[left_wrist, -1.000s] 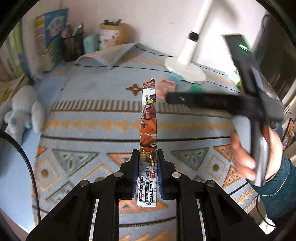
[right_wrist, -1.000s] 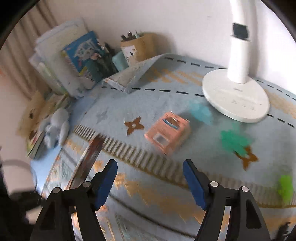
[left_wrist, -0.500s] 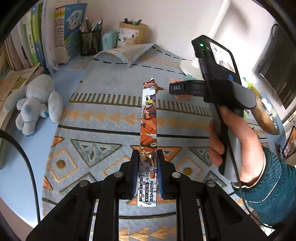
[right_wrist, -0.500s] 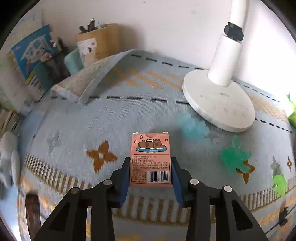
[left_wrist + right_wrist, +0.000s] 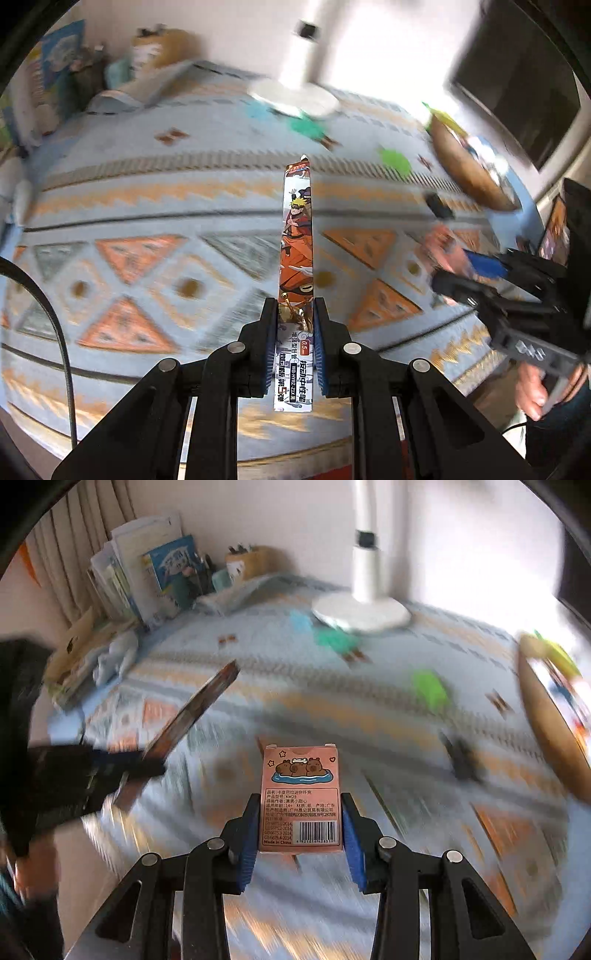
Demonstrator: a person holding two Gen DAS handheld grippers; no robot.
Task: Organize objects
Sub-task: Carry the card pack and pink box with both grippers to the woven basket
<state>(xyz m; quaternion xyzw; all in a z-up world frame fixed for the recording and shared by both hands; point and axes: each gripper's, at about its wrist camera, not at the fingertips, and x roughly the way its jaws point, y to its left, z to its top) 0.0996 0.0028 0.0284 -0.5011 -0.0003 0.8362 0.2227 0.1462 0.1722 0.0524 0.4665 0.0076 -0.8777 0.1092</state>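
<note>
My left gripper [image 5: 295,325] is shut on a long thin box [image 5: 297,240] printed with an orange cartoon figure, held edge-up above the patterned cloth. It also shows in the right wrist view [image 5: 192,709] at the left. My right gripper [image 5: 300,819] is shut on a pink card box [image 5: 300,794] with capybara art and a barcode, lifted above the cloth. The right gripper shows blurred at the right of the left wrist view [image 5: 472,273].
A white lamp base [image 5: 362,613] stands at the back. Green [image 5: 428,686] and teal [image 5: 332,637] toys lie on the cloth. A wooden bowl [image 5: 546,723] is at the right. Books [image 5: 147,576], a pen holder [image 5: 251,559] and a plush toy [image 5: 114,653] stand back left.
My right gripper closed on the pink box and lifted it back from near the lamp. Both grippers moved; the views are blurred with motion. The left gripper keeps its hold.
</note>
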